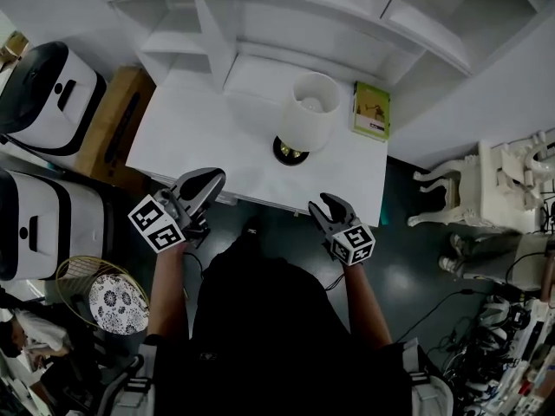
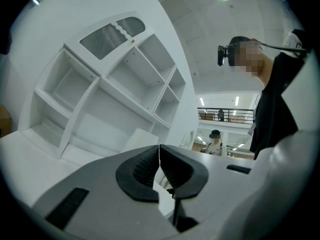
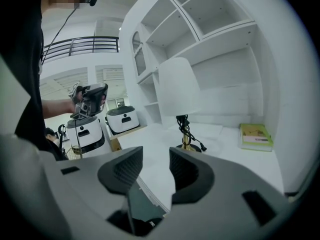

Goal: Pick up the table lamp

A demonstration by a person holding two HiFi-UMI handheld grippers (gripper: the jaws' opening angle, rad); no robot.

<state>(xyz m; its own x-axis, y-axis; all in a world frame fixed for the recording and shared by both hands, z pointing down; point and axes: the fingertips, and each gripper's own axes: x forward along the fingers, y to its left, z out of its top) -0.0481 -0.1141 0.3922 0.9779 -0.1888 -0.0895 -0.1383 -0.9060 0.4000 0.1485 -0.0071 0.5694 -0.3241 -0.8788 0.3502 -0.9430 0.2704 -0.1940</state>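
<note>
A: Where was the lamp vs. the grippers?

B: Lamp point(image 1: 305, 115) stood on the white table point(image 1: 199, 137), toward the back, near the shelf unit point(image 1: 286, 24). Both grippers hung off the table's front edge, well apart from it. Right gripper point(image 1: 329, 204) had jaws apart w/ nothing btwn them. Left gripper point(image 1: 212, 178) had jaws together, empty.

A: Anything one view gave that another didn't?

B: Right gripper view looked straight at the lamp and showed a black cord point(image 3: 186, 129) wound round the gold stem, plus a green book point(image 3: 256, 136) flat on the table at pic right. Head view hid the stem under the shade; only the dark base showed.

A: Hard to see?

B: Left gripper view was mostly shelves + the person; couldn't tell if the lamp was behind its jaws.
</note>
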